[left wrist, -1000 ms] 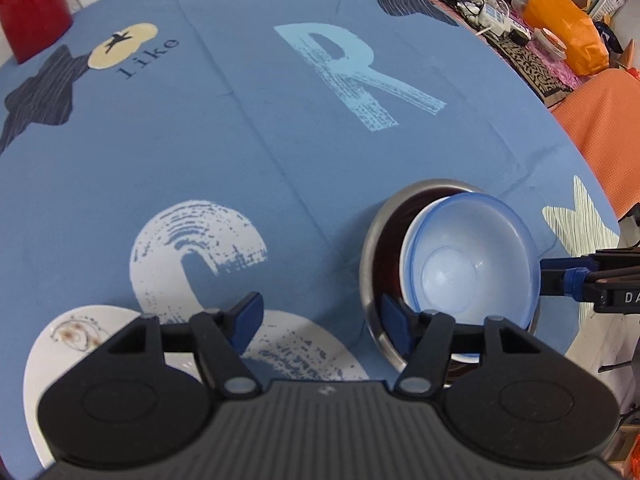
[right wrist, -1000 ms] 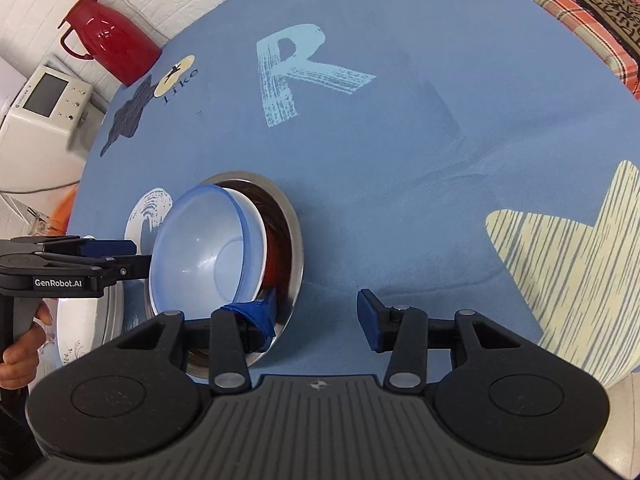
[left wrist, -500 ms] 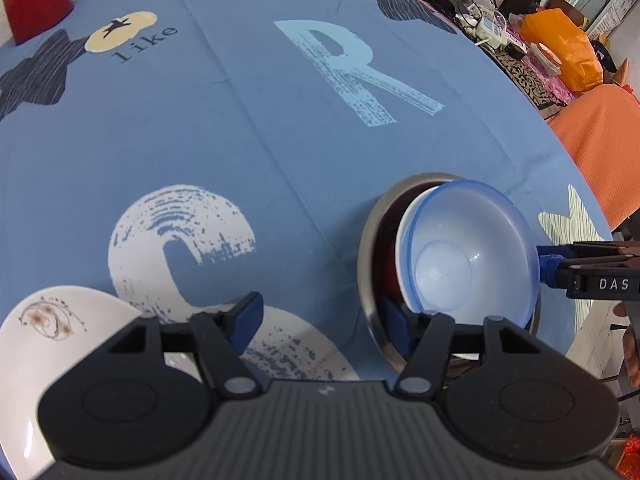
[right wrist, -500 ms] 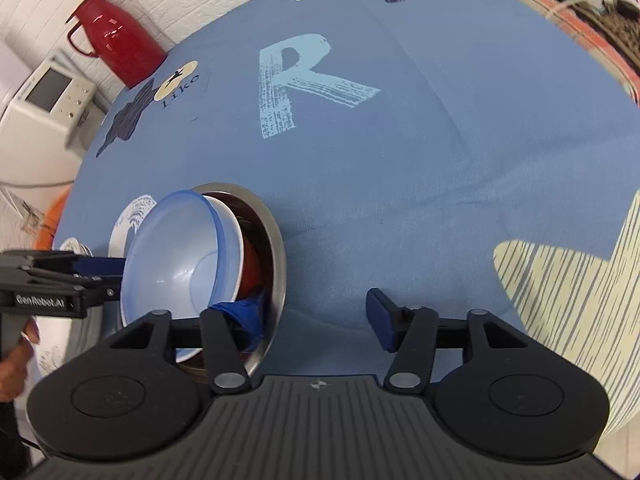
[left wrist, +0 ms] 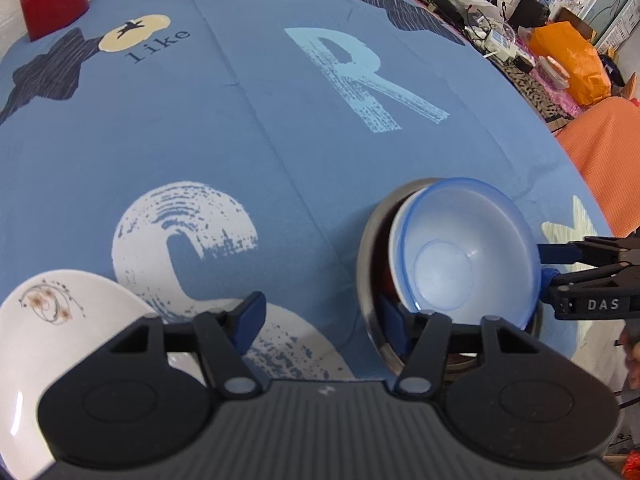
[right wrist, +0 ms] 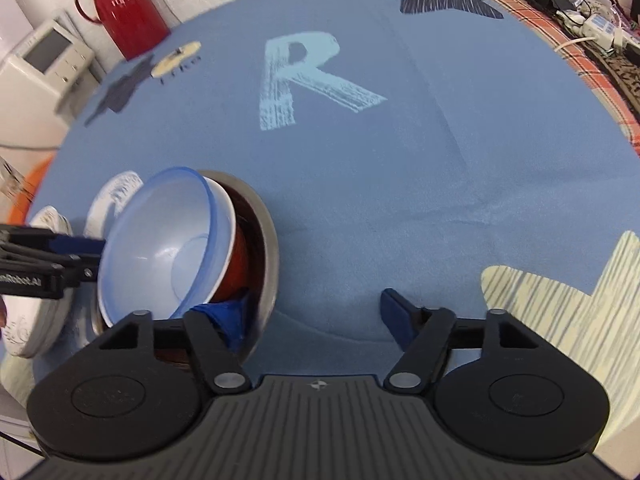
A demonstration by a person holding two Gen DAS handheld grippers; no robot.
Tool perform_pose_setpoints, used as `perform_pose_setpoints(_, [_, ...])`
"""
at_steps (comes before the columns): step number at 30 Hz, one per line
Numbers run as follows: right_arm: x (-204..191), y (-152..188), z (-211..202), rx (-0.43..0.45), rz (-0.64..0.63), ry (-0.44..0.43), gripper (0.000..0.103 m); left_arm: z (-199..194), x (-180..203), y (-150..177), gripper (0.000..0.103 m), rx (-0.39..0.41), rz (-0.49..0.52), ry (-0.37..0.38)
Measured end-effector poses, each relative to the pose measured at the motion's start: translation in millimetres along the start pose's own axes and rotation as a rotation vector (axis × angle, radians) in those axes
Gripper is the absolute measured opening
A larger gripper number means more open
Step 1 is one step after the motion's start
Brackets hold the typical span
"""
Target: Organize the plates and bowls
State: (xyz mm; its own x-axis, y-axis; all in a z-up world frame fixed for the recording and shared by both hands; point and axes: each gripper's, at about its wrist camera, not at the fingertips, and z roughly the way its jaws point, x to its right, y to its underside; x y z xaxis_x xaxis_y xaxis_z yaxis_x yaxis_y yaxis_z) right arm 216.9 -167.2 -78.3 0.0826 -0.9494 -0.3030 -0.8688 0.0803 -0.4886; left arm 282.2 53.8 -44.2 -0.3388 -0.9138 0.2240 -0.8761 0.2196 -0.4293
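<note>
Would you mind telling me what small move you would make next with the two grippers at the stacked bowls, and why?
Probably ease both grippers straight back from the stack. The blue bowl lies tilted inside the white bowl and the steel bowl. The left gripper and right gripper are open, each with one finger at the steel bowl's rim, so nothing is gripped. The floral plate is not yet sorted.

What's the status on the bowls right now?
Left gripper and right gripper open, one finger of each inside the metal bowl. Blue bowl tilted in the stack. White plate apart, nothing blocking.
</note>
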Motion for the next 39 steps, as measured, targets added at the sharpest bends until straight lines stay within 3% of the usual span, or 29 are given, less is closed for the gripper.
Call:
perform_pose_setpoints(1, [5,1,-1,0.004,0.041,-0.051,0.03,0,-1,1,0.058,-0.003,-0.008,0.01])
perform_pose_setpoints(3, [11,2,0,0.005,0.095,-0.105,0.022,-1,-3,3,0.055,0.001,-0.033,0.029])
perform_pose_setpoints(6, [9,5,-2,0.015,0.082,-0.124,0.019,-3,-6,7,0.051,0.022,-0.066,0.051])
perform_pose_setpoints(9, [5,5,0,0.013,0.089,-0.147,0.019,-7,-6,10,0.032,0.042,-0.092,0.064])
perform_pose_setpoints(10, [3,5,0,0.013,0.077,-0.142,0.019,-7,-7,11,0.019,0.036,-0.108,0.096])
perform_pose_setpoints(11, [2,4,0,0.011,0.071,-0.137,0.02,-6,-7,10,0.015,0.03,-0.12,0.115])
perform_pose_setpoints(15, [0,2,-1,-0.003,0.07,-0.112,0.02,-7,-3,12,0.014,0.03,-0.119,0.104])
perform_pose_setpoints(19, [-8,5,-3,0.03,0.002,-0.105,0.008,-7,-3,13,0.008,0.036,-0.134,0.116])
perform_pose_setpoints(22, [0,5,-1,0.025,0.049,-0.158,0.004,-7,-5,15,0.005,0.042,-0.153,0.13])
perform_pose_setpoints(26, [5,8,-1,0.018,0.117,-0.191,0.003,-7,-7,17,0.001,0.052,-0.17,0.149])
perform_pose_setpoints(39, [-9,10,3,0.01,0.082,-0.196,0.004,-9,-10,19,0.0,0.085,-0.17,0.156])
